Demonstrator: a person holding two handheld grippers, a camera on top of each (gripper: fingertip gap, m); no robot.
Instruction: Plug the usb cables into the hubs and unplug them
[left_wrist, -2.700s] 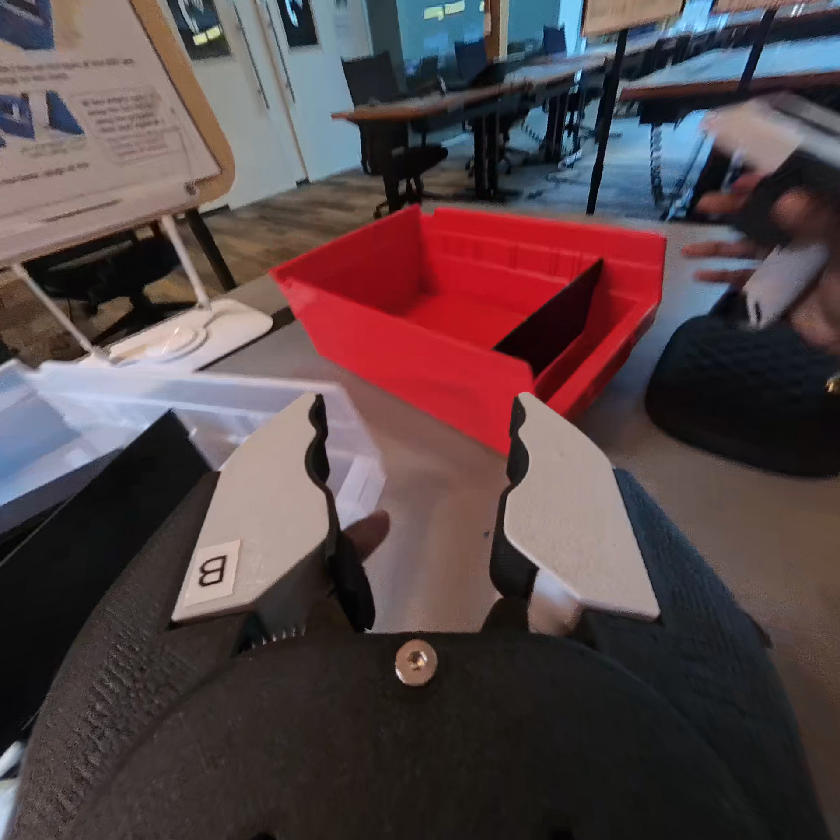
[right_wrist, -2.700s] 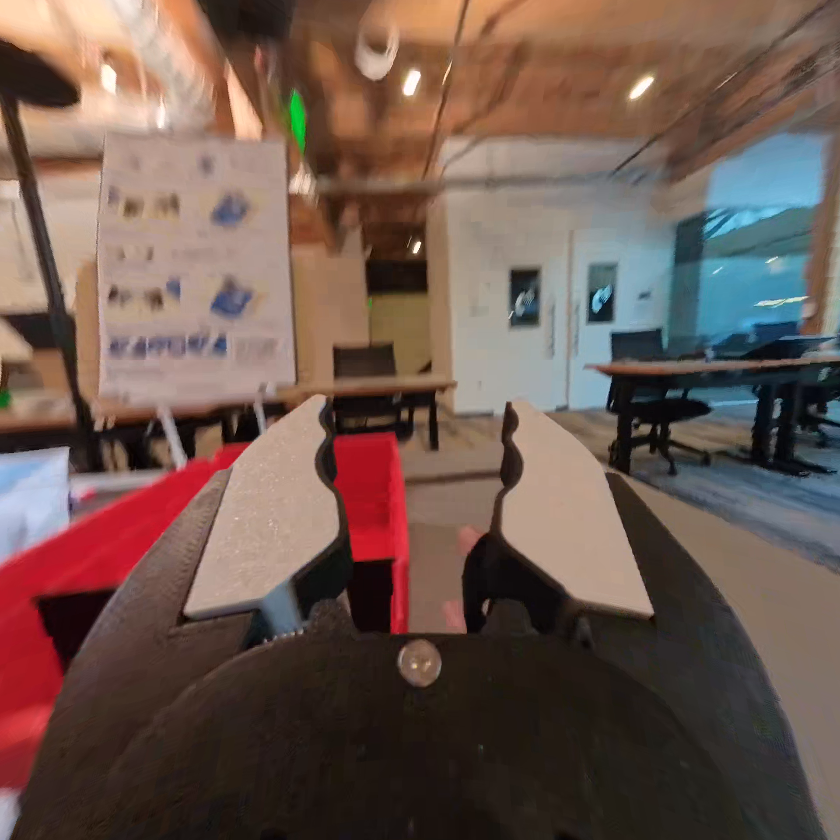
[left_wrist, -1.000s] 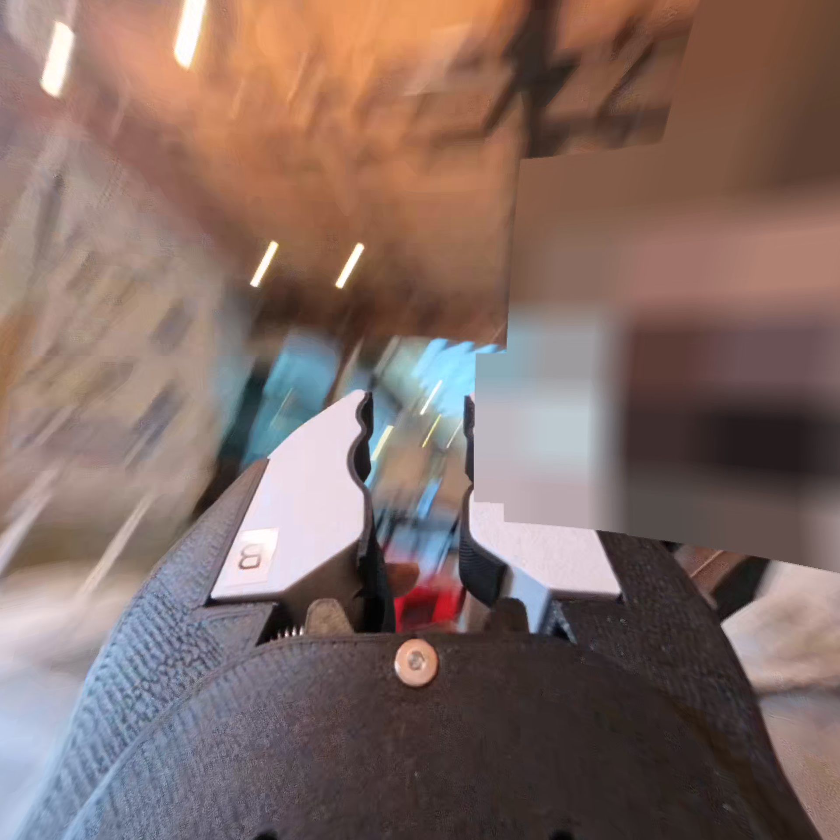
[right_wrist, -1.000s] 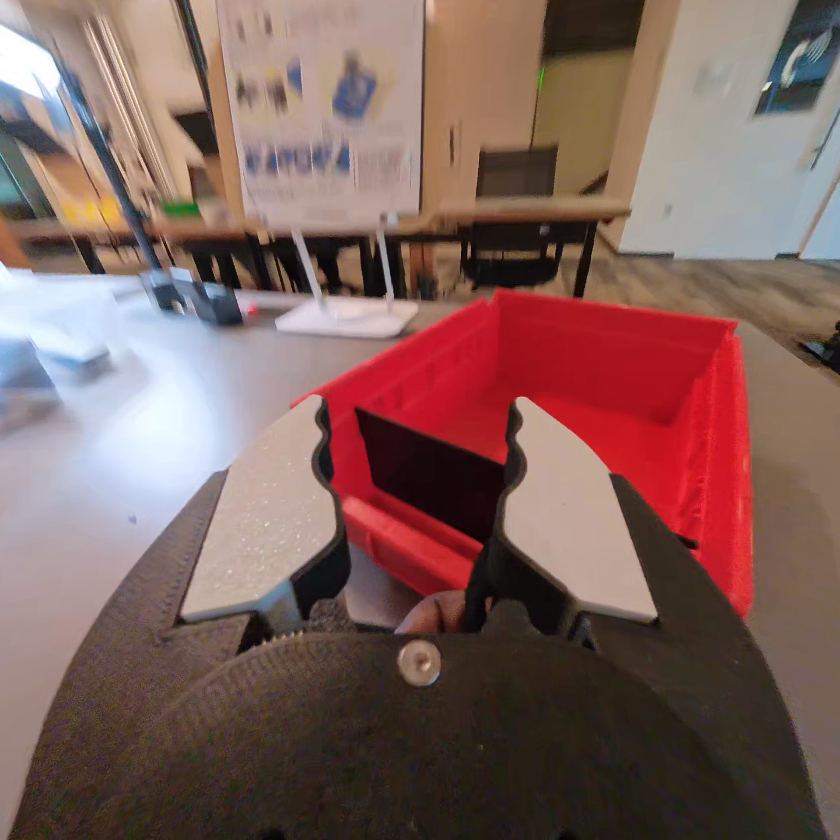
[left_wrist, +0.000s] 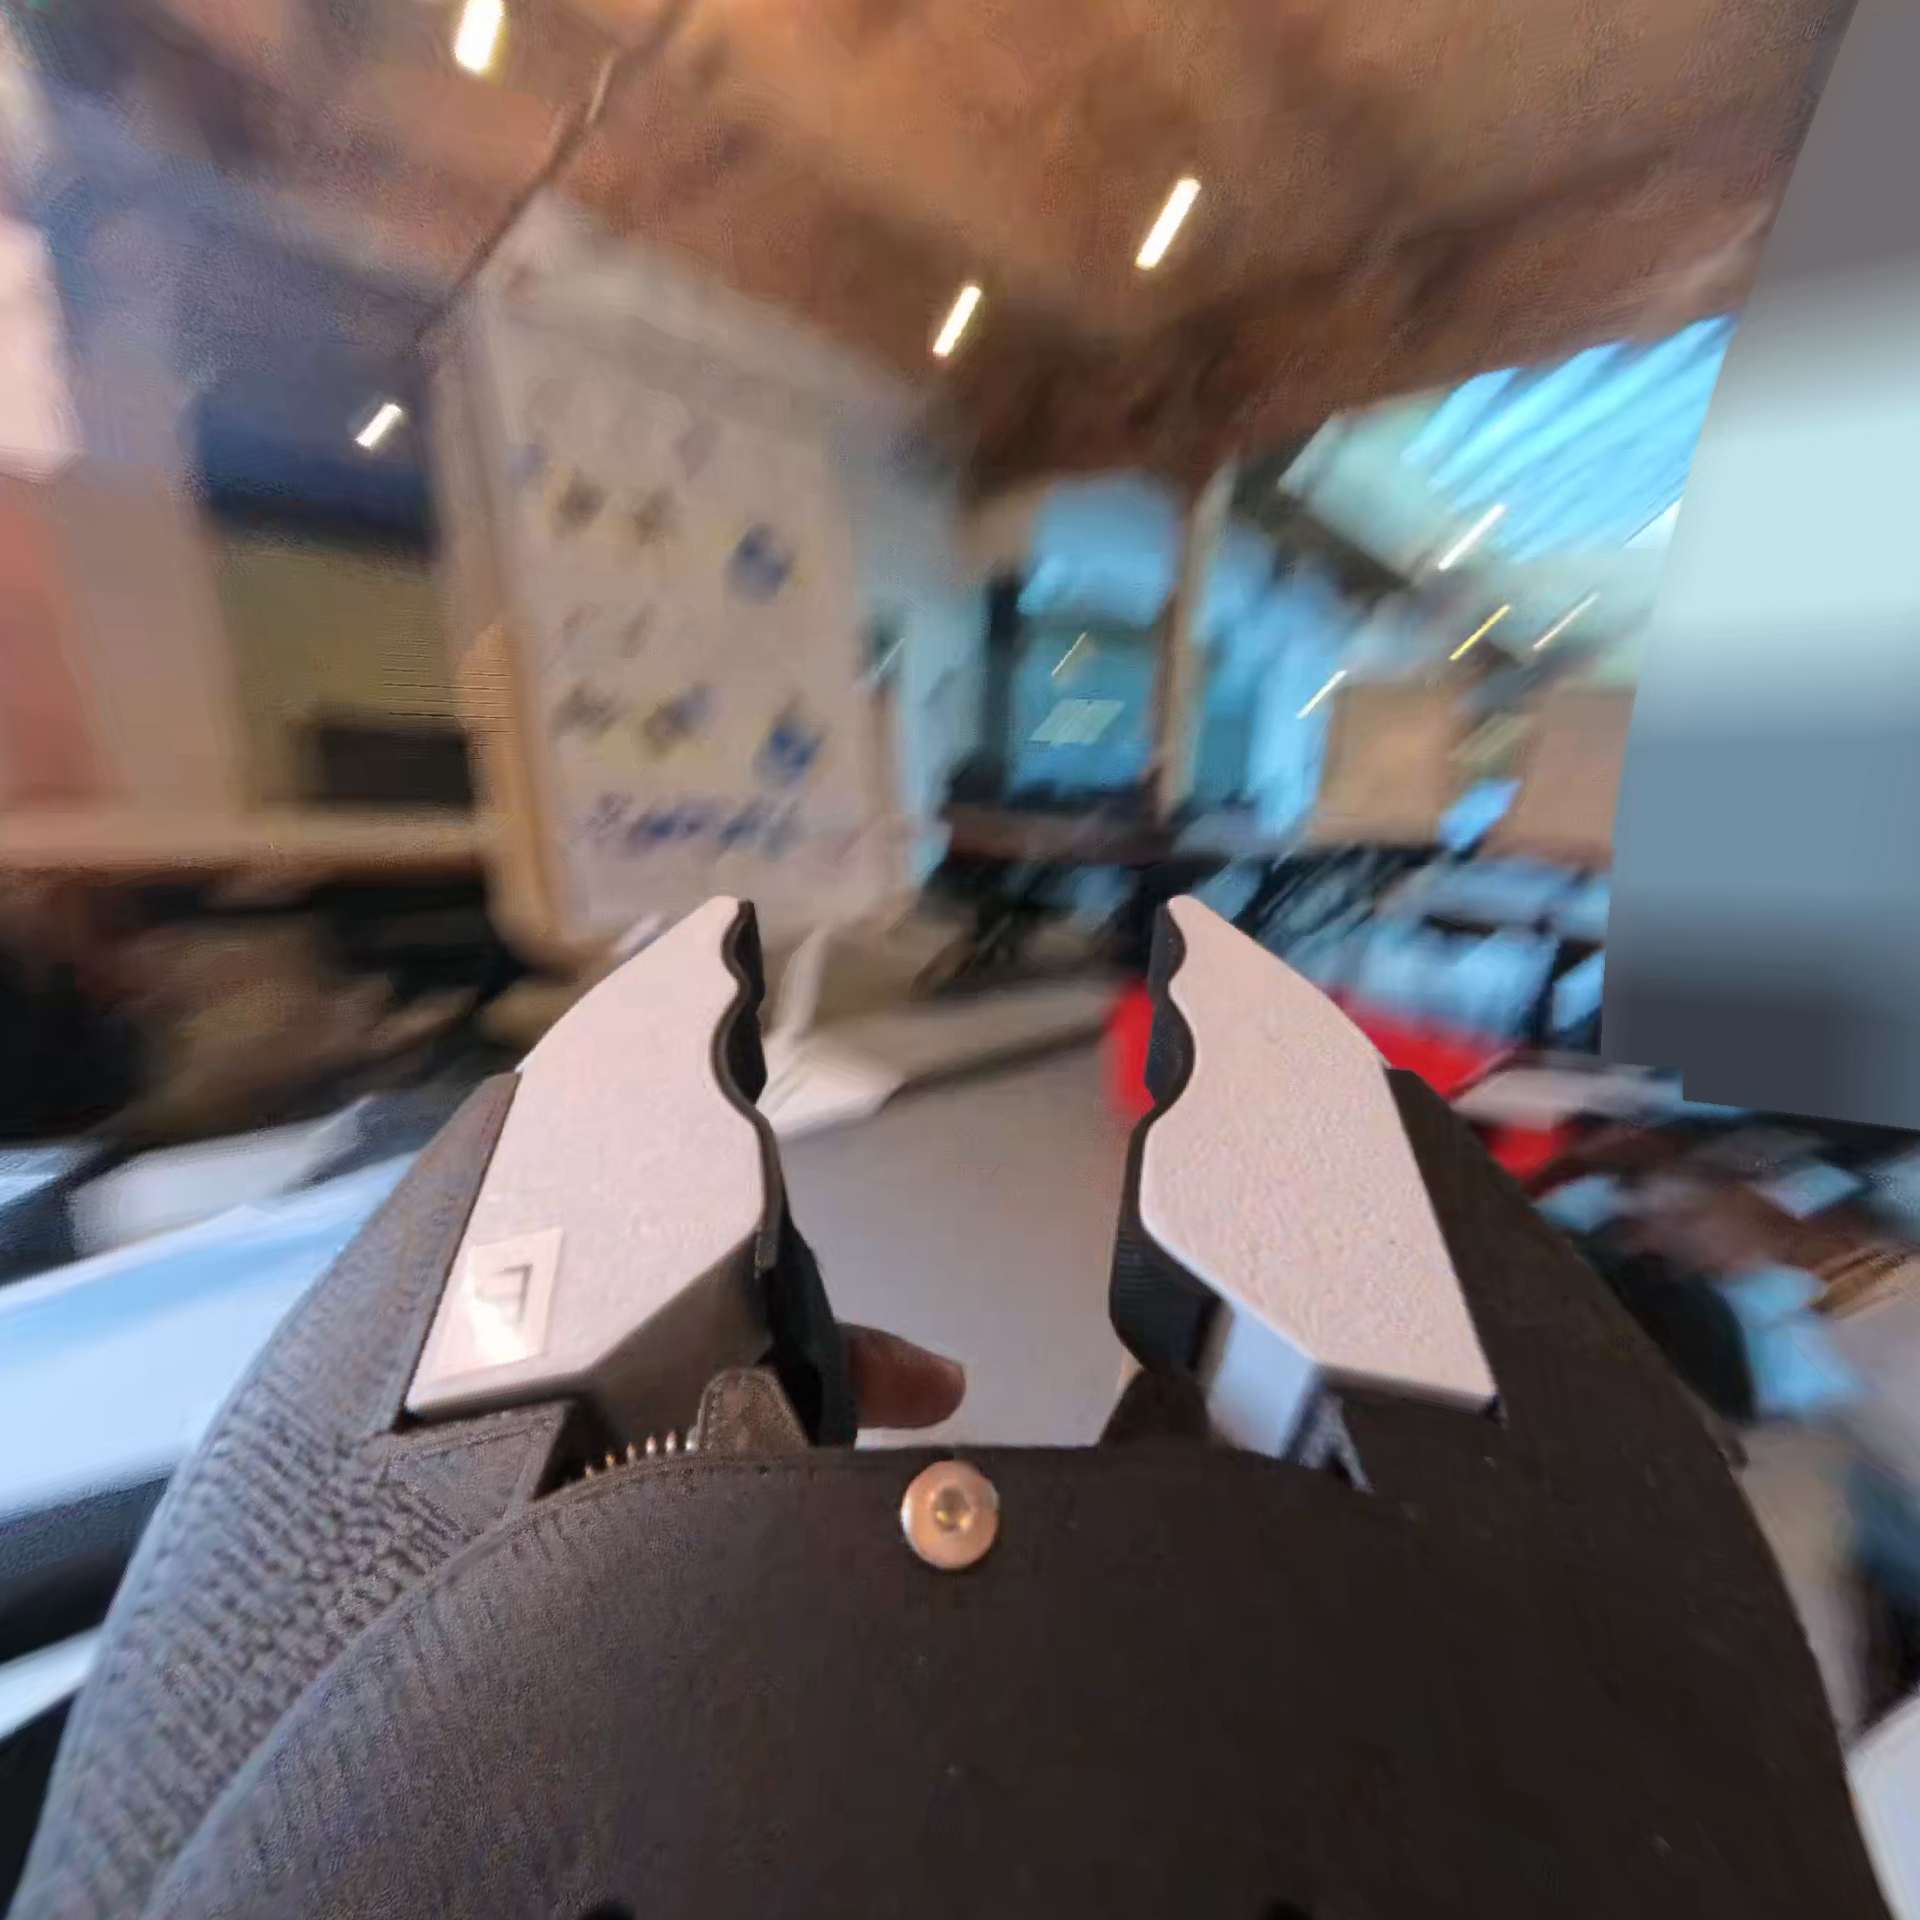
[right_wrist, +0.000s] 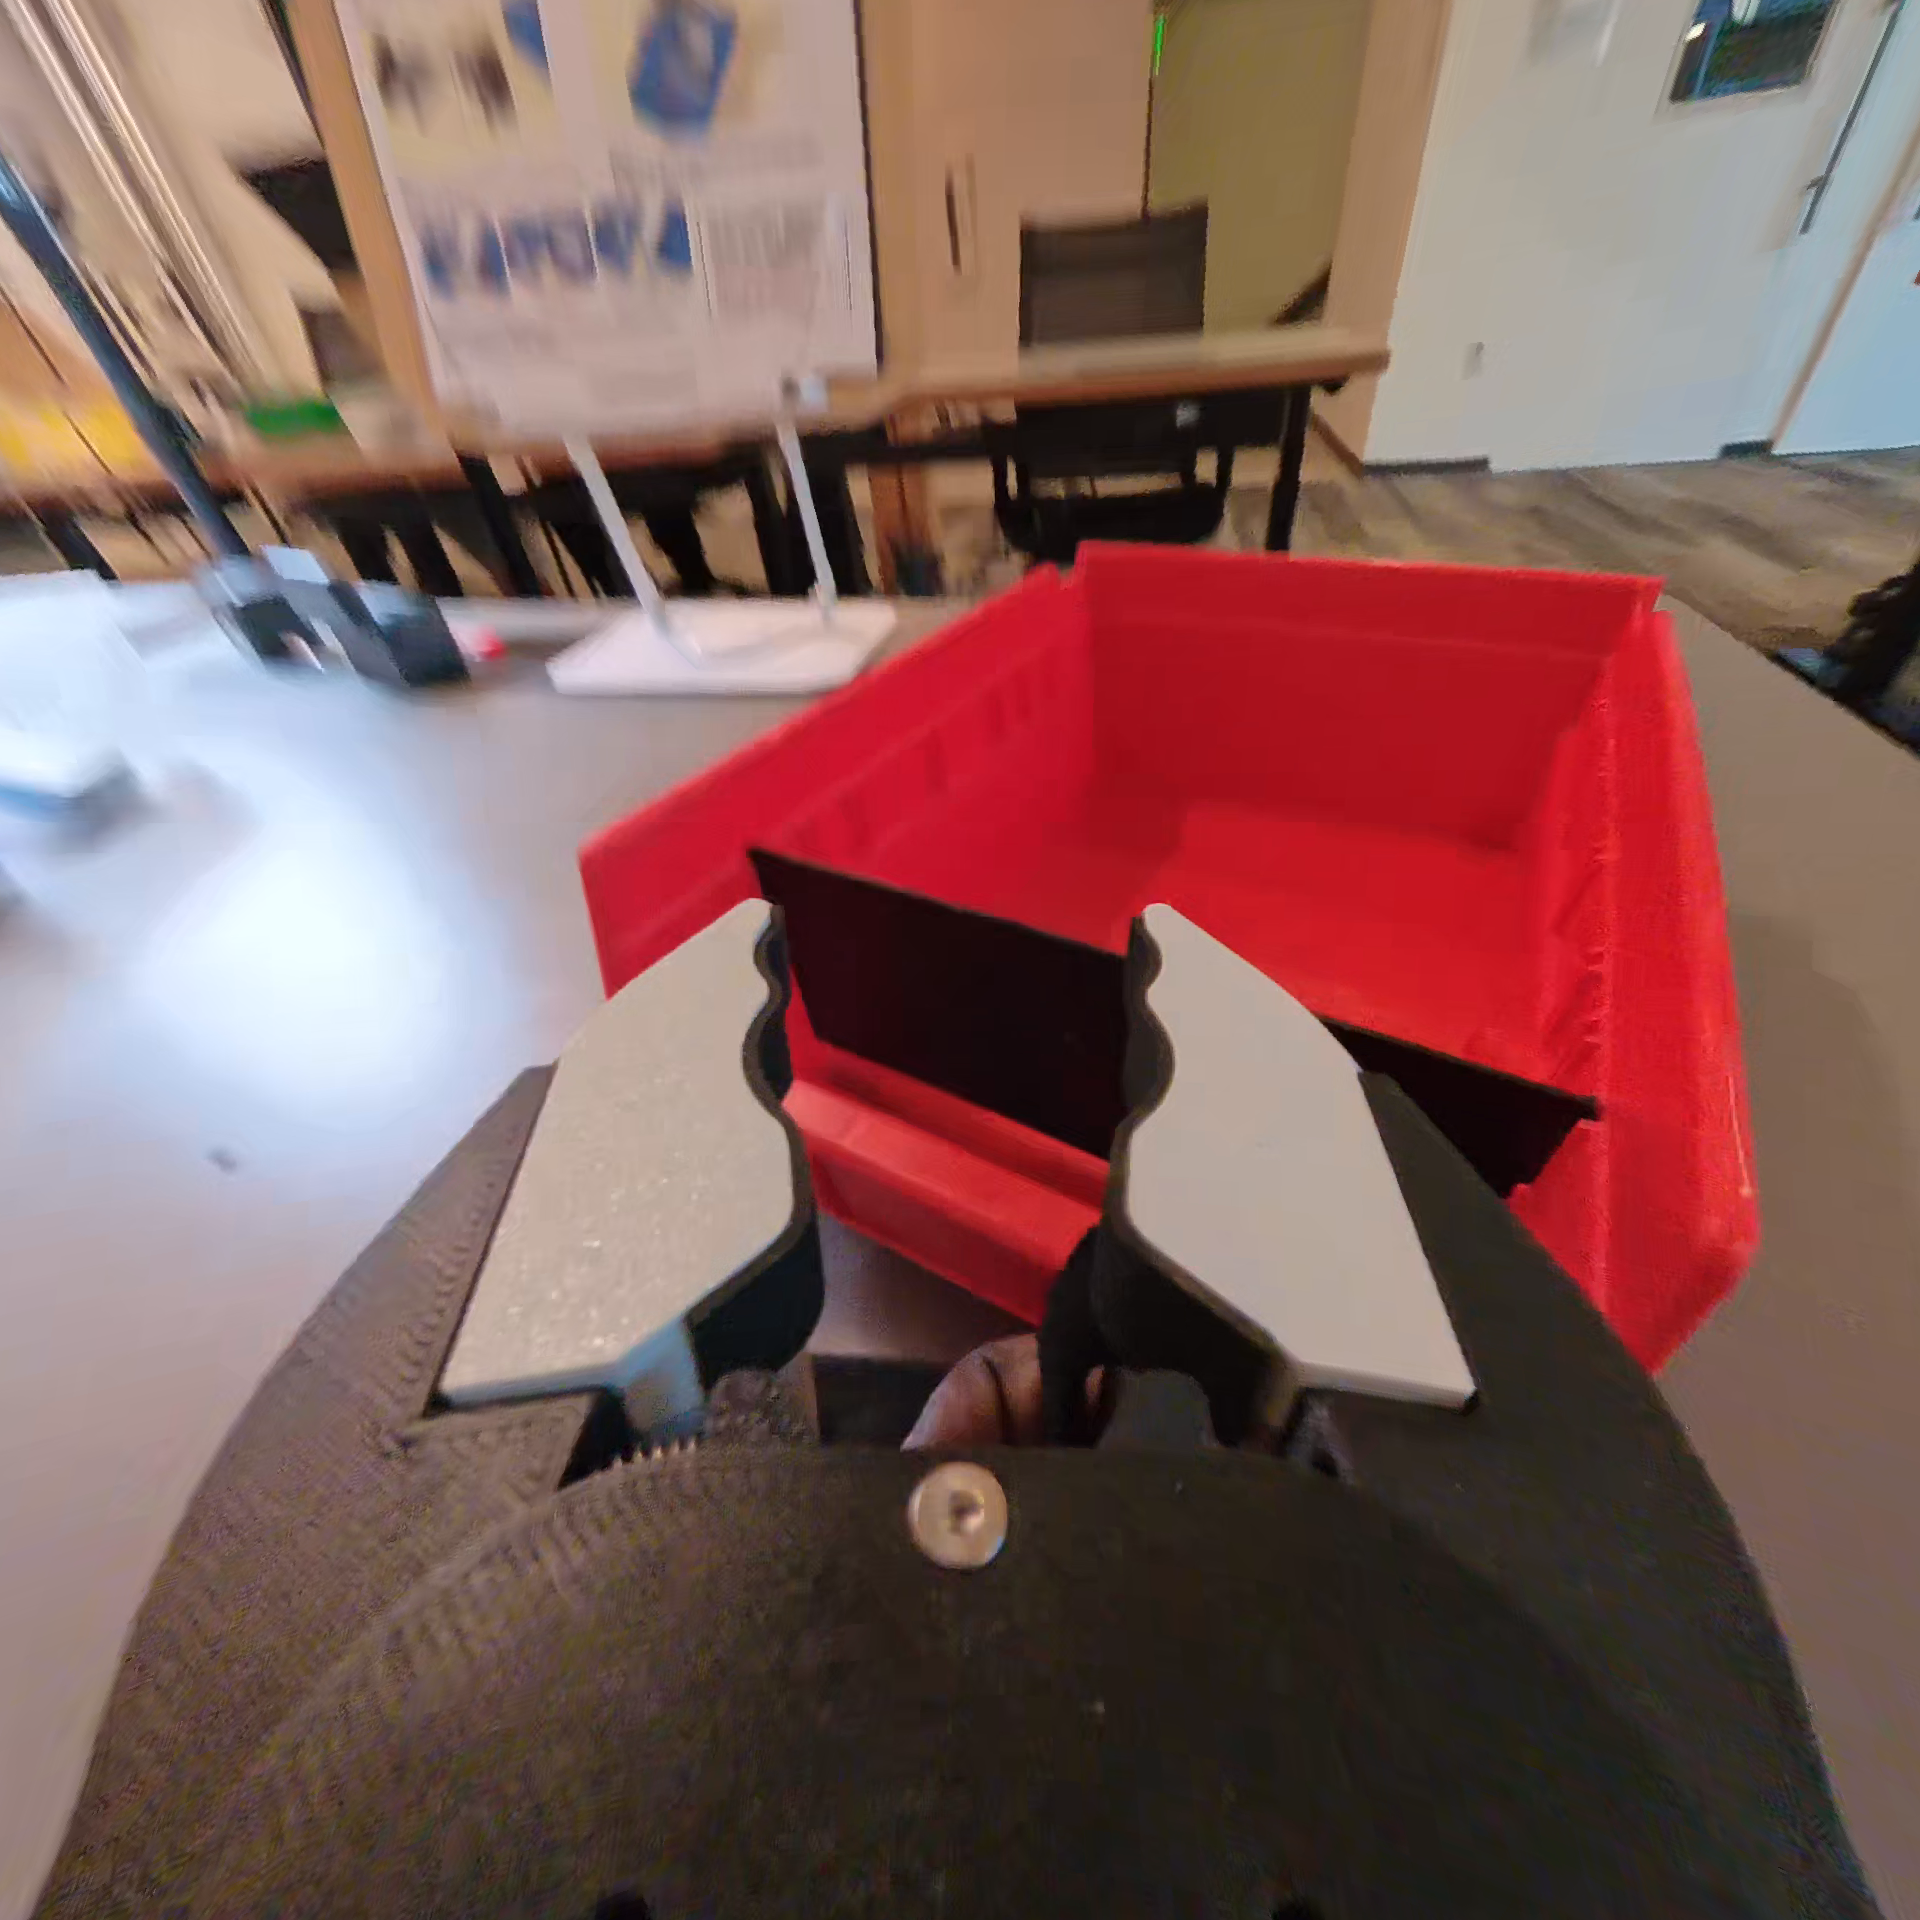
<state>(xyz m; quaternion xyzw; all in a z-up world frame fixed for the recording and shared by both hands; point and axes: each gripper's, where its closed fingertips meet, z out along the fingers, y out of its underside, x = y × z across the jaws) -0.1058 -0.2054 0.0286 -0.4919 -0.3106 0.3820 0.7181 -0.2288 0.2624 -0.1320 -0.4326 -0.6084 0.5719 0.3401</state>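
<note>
Both grippers spread and empty: left gripper (left_wrist: 956, 925) raised toward a blurred room, right gripper (right_wrist: 956, 925) aimed at a red bin (right_wrist: 1621, 935) with a black divider (right_wrist: 956, 997). No USB cables or hubs visible. Probably light, floppy; best gripped at the rigid plug.

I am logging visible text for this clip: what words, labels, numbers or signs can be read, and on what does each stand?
White sticker on a grey finger of the left gripper: one short mark, which I do not transcribe.
White poster board on its stand: blue and dark print, too blurred to read in either view.
Red plastic bin: no writing visible.
</note>
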